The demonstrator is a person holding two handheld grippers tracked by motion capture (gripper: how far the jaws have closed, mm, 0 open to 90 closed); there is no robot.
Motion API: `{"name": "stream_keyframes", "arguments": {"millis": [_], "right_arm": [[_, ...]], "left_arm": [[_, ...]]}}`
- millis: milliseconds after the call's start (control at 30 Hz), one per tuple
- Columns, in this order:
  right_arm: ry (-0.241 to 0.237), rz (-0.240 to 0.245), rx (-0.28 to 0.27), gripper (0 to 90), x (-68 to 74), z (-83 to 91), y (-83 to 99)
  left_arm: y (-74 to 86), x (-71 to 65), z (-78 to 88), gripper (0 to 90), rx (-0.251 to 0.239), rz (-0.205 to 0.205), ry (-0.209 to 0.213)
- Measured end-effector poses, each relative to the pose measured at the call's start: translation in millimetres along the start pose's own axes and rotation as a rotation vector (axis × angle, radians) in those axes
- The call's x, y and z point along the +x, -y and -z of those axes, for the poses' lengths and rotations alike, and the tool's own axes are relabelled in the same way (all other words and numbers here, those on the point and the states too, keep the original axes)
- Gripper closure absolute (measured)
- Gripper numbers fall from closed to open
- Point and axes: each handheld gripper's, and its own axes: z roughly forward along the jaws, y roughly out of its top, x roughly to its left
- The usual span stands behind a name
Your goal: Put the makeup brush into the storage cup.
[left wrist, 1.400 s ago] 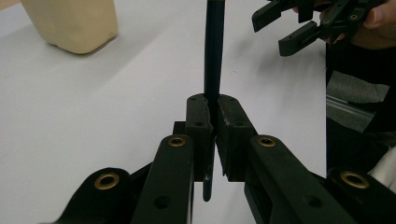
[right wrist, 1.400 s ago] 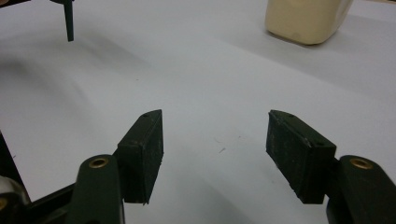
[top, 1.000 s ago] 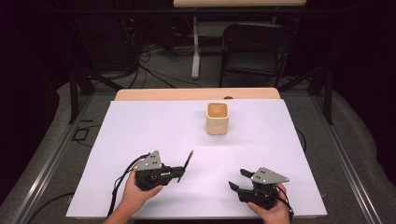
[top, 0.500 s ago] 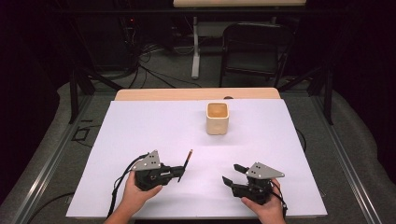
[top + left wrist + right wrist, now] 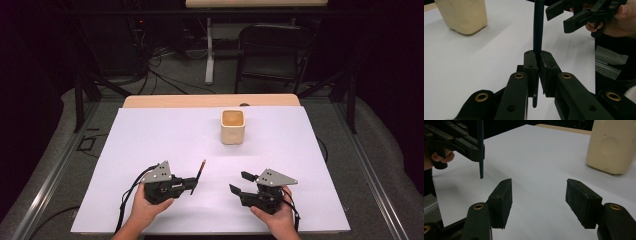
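My left gripper is clamped shut on the pencil, which sticks out from the jaws toward one o'clock, clear of the white counter. So the pickup looks done; what I judge is left is carrying the pencil to the cream cup, which stands well apart at about one o'clock from it, and dropping it in. My right gripper hovers at three o'clock from the left one, jaws spread wide with nothing between them, after closing a touch. The cup's inside looks bare from above, though its bottom is hard to make out.
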Motion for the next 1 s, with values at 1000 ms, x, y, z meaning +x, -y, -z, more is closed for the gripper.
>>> {"name": "stream_keyframes", "arguments": {"millis": [1000], "right_arm": [[-0.115,-0.058,-0.103,39.9,21.2,-34.3,-35.6]], "left_arm": [[3.8,1.3,-1.2,84.0,-0.043,0.045,0.006]]}}
